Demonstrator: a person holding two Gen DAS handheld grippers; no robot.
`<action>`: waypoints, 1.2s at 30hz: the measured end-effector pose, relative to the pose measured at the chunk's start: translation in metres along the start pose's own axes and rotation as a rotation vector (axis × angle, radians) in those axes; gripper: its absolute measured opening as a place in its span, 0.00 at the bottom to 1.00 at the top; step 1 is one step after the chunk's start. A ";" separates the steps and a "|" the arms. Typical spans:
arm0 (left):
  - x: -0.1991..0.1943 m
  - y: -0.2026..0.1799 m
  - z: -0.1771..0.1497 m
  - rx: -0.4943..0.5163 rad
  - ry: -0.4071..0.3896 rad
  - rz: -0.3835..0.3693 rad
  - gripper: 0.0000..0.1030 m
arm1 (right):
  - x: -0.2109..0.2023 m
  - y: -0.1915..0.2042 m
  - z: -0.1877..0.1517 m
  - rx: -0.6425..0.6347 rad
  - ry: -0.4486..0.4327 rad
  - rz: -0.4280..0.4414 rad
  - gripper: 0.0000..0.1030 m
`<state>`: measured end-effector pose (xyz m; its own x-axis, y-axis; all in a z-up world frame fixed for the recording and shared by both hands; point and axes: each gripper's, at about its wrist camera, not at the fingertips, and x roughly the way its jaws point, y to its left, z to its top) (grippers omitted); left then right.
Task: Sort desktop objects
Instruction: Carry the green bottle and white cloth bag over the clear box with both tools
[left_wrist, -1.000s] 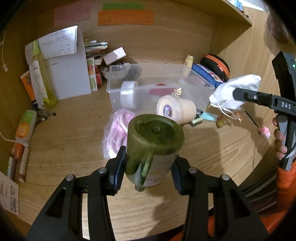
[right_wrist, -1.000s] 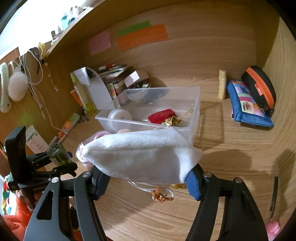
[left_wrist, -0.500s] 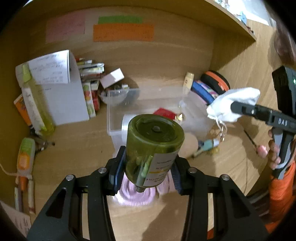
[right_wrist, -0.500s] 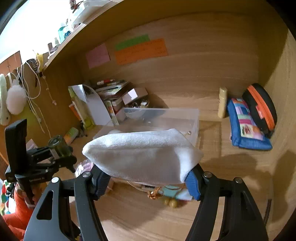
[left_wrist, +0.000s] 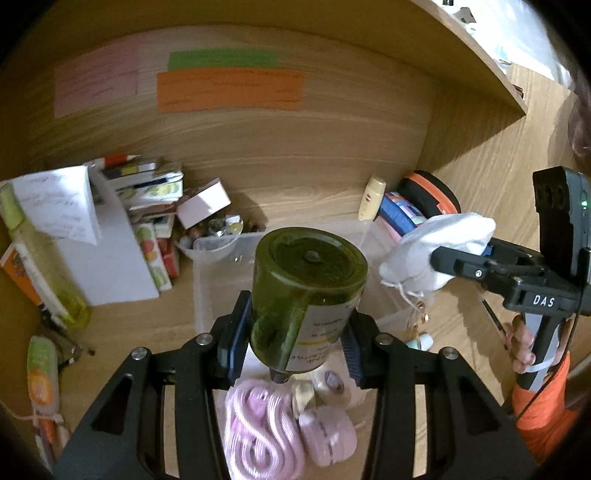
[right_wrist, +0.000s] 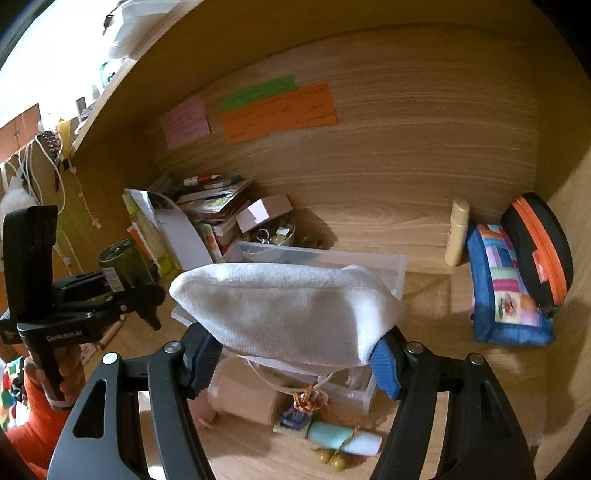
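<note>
My left gripper (left_wrist: 293, 345) is shut on a dark green glass bottle (left_wrist: 308, 295) with a pale label, its base turned toward the camera, held in the air above the desk. My right gripper (right_wrist: 295, 354) is shut on a white cloth pouch (right_wrist: 288, 314) whose drawstring and gold trinket dangle below. A clear plastic box (right_wrist: 325, 258) stands on the desk behind both. In the left wrist view the pouch (left_wrist: 436, 251) and right gripper (left_wrist: 465, 266) hang to the right of the bottle. In the right wrist view the bottle (right_wrist: 123, 264) shows at the left.
Pink coiled cable and pink pouch (left_wrist: 288, 428) lie under the left gripper. Books, papers and a small bowl (right_wrist: 273, 232) crowd the back left. A cream tube (right_wrist: 456, 236), blue patchwork case (right_wrist: 506, 291) and black-orange case (right_wrist: 539, 251) sit at the right. A beige roll (right_wrist: 243, 402) lies in front.
Both grippers have risen and pulled back from the desk with their loads; the clear box and desk items now sit lower and farther off in both views.
</note>
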<state>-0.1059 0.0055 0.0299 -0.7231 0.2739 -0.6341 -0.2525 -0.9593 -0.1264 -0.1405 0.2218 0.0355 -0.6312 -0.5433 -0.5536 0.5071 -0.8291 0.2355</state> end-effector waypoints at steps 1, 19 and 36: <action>0.005 -0.001 0.003 0.004 0.004 0.000 0.43 | 0.003 -0.001 0.002 0.000 0.002 0.000 0.63; 0.094 0.009 0.014 -0.014 0.158 0.008 0.42 | 0.066 -0.021 0.012 0.002 0.088 -0.057 0.63; 0.151 0.008 0.009 0.021 0.294 0.041 0.43 | 0.106 -0.017 -0.003 -0.102 0.171 -0.142 0.64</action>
<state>-0.2232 0.0395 -0.0603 -0.5169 0.2002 -0.8323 -0.2419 -0.9668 -0.0823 -0.2144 0.1786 -0.0292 -0.5962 -0.3845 -0.7047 0.4825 -0.8732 0.0683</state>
